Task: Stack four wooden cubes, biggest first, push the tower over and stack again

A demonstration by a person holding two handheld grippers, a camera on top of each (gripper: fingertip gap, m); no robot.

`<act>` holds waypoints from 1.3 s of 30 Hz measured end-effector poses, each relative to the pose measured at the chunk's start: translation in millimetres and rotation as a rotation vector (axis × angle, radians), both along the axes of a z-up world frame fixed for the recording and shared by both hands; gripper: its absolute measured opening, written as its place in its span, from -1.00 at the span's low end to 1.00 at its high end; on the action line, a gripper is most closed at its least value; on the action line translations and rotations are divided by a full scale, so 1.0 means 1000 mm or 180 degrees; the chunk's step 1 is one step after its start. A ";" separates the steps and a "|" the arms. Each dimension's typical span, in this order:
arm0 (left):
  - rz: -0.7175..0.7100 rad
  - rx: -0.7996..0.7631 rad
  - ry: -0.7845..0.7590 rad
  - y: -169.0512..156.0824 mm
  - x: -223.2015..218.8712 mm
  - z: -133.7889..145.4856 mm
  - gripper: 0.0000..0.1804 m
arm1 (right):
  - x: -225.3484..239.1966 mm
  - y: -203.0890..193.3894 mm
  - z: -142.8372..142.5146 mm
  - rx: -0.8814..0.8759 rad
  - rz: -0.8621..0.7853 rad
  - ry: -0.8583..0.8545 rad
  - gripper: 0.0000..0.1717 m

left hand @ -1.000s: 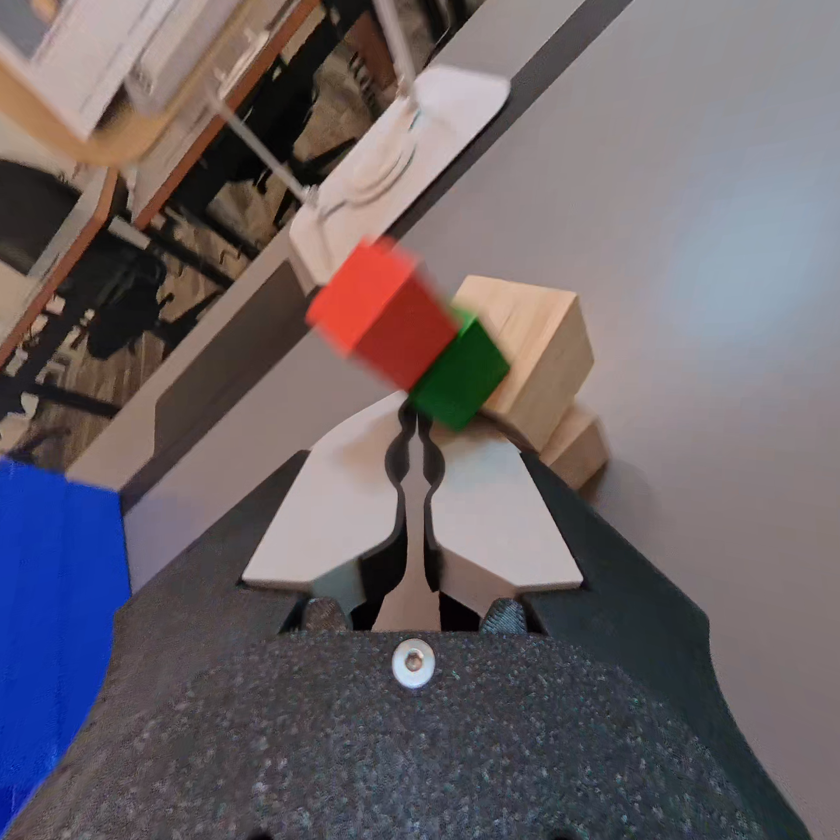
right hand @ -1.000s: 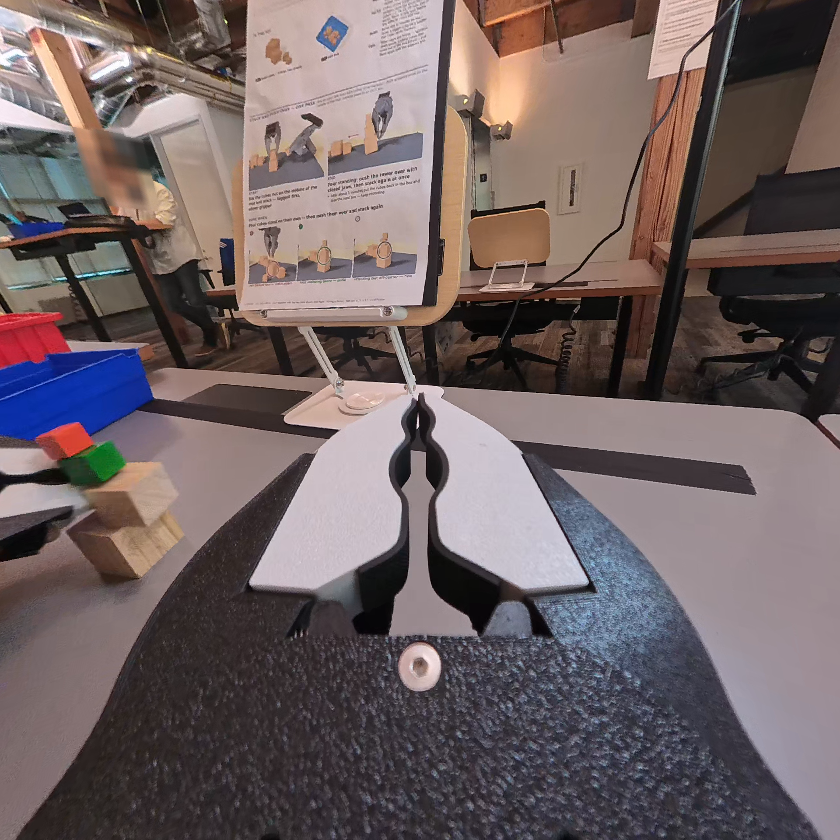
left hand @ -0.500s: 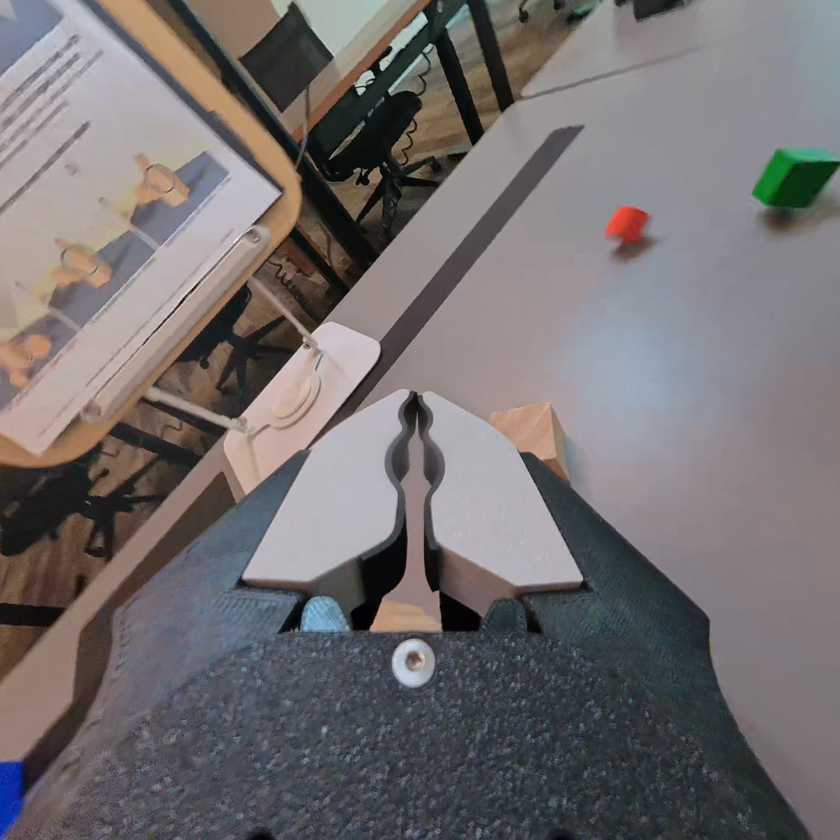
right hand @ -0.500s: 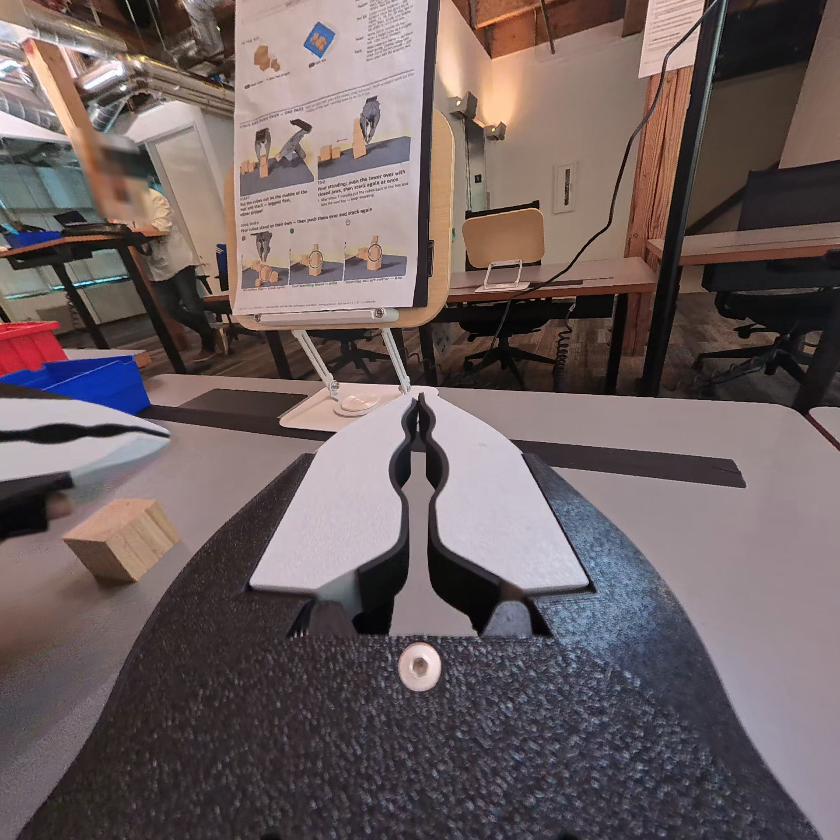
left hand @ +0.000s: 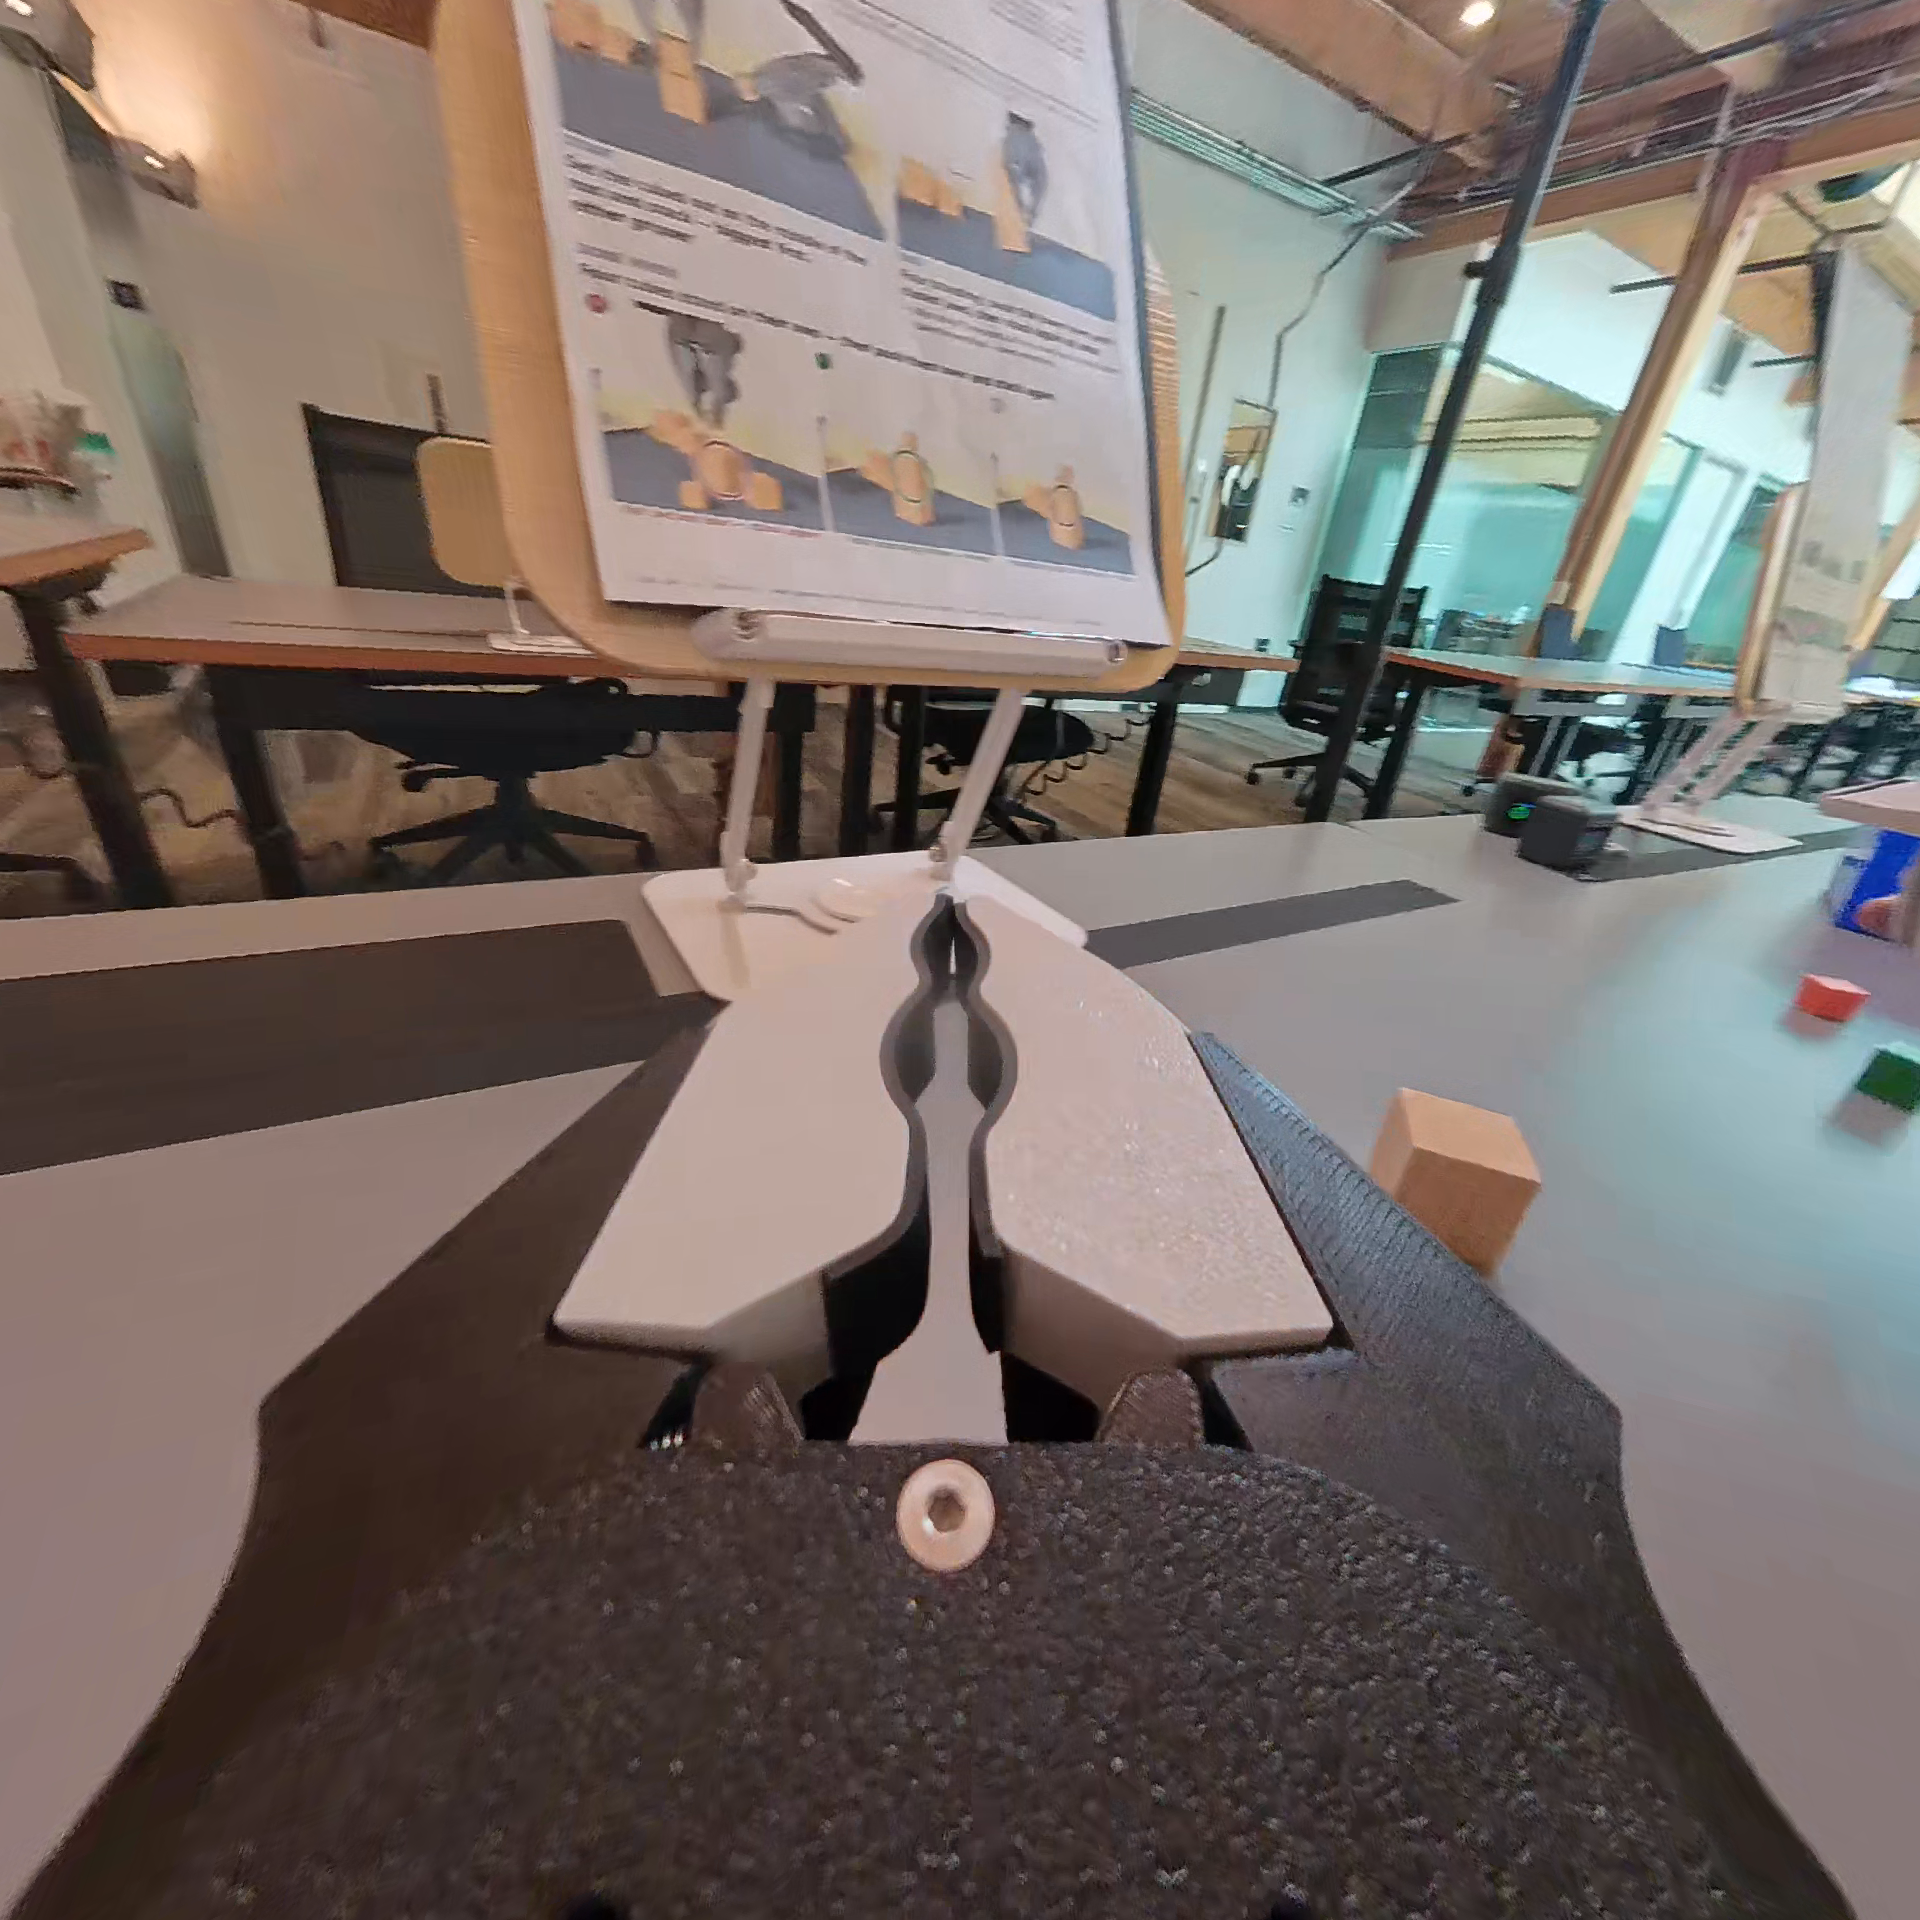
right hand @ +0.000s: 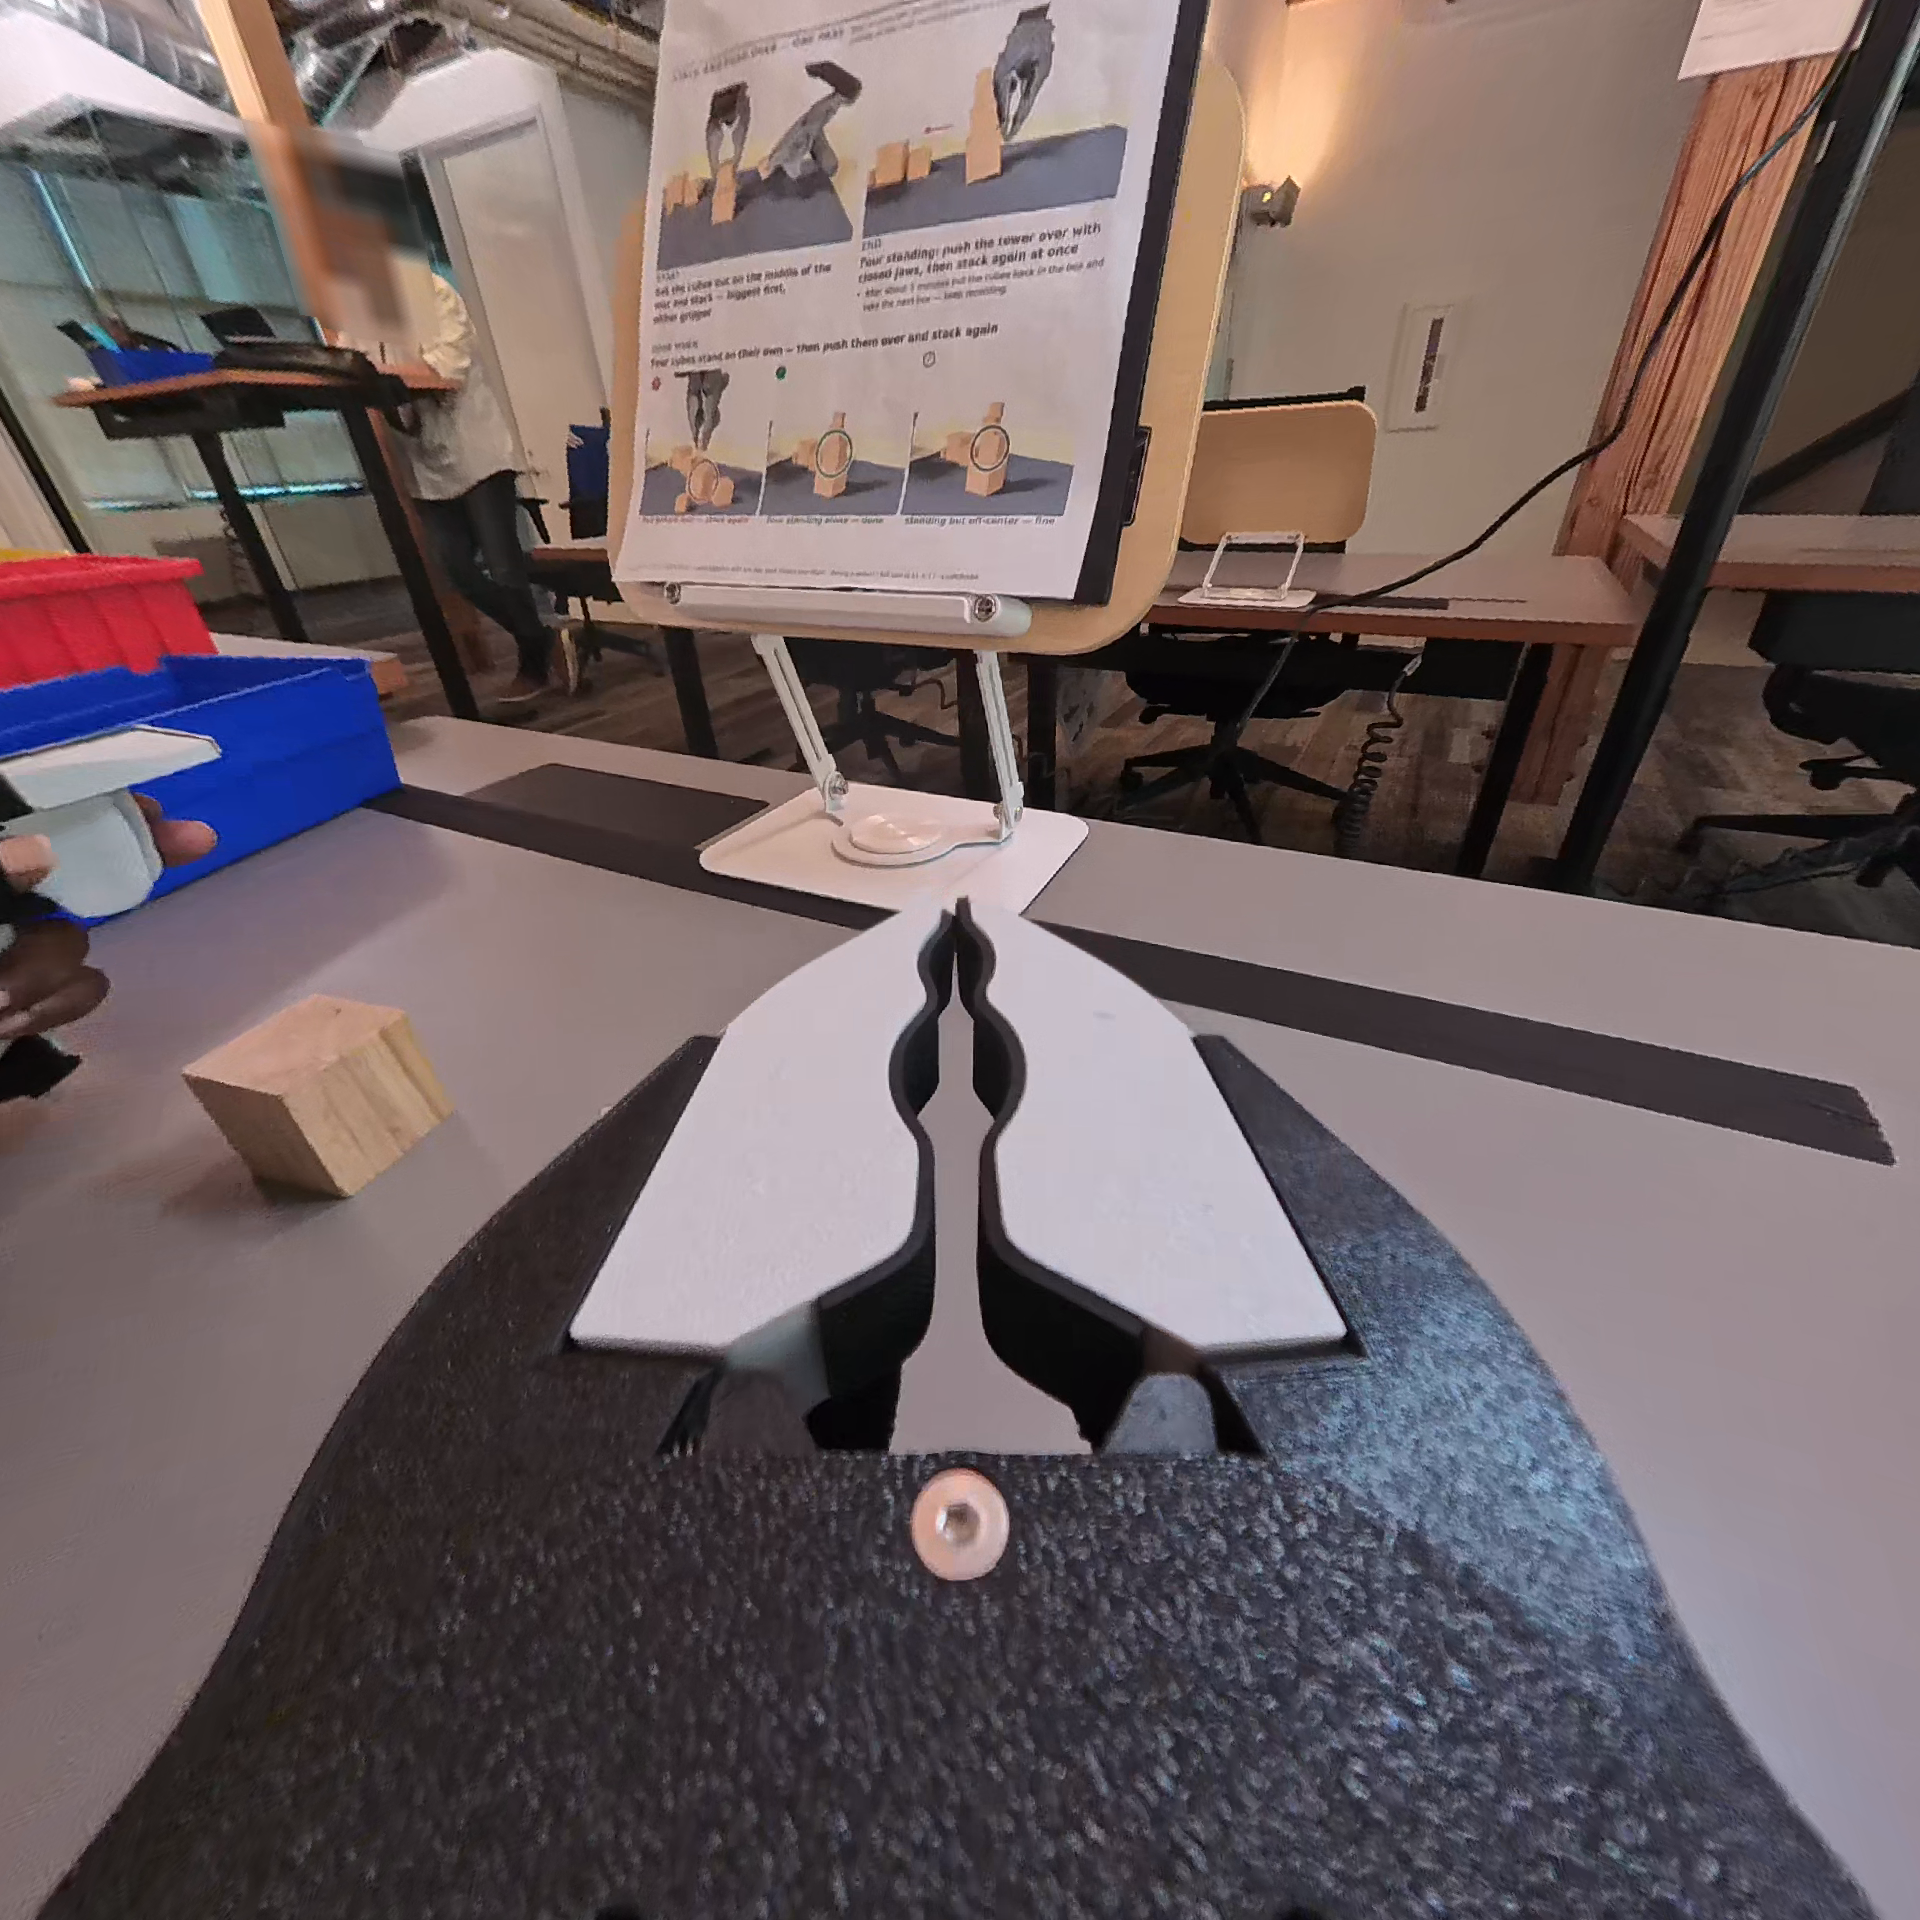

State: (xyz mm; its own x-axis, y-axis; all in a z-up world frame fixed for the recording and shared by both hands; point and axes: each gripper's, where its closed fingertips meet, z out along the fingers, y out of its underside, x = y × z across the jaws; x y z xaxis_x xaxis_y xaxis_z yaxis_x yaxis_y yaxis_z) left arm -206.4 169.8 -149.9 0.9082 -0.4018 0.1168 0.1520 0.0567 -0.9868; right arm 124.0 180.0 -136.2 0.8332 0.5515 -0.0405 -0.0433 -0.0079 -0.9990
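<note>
The wooden cube (left hand: 1455, 1184) lies on the grey table (left hand: 1621, 1351) just to the right of your left gripper (left hand: 953, 914), close beside its black body and not touching its fingertips. A second ago that cube carried a green cube and a red cube in a stack directly ahead of the left fingertips, on top of another wooden block; that stack is now down. The red cube (left hand: 1831, 997) and the green cube (left hand: 1887, 1078) rest apart from each other, well off to the right of the left gripper and beyond the wooden cube. Only one wooden cube shows in the current views.

Your left gripper is pressed together with nothing between its pads, as it was a second ago. Its view was rolled sideways then and is level now, with the white base of the document stand (left hand: 831, 914) straight ahead of the fingertips.

Your right gripper (right hand: 958, 920) is likewise pressed together on nothing, as before, and faces the same stand (right hand: 894, 842). From this gripper the wooden cube (right hand: 322, 1091) lies to the left and near its body. Farther left, the left gripper's white finger (right hand: 104, 769) and the hand (right hand: 42, 987) holding it show in front of the blue bin (right hand: 260, 727), drawn back from where they stood against the stack a second ago.
</note>
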 end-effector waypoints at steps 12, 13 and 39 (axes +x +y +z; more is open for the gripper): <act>-0.0175 0.0075 -0.0032 -0.004 0.005 0.002 -1.00 | -0.029 0.001 -0.023 -0.0111 0.0348 -0.0194 -0.98; -0.0184 0.0087 -0.0016 -0.004 0.006 0.003 -1.00 | -0.033 -0.001 -0.024 -0.0100 0.0389 -0.0221 -0.96; -0.0229 0.0220 0.0091 -0.012 0.004 0.012 -1.00 | -0.129 -0.060 -0.059 -0.0266 0.1719 -0.0807 -0.24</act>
State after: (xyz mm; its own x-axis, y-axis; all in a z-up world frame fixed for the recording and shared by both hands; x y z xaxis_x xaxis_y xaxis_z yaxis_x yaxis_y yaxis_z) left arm -202.4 157.5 -138.2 0.8793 -0.4724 0.0608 0.1298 0.1149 -0.9849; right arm -4.6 120.0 -194.8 0.4253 0.9030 0.0616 0.2283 -0.0412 -0.9727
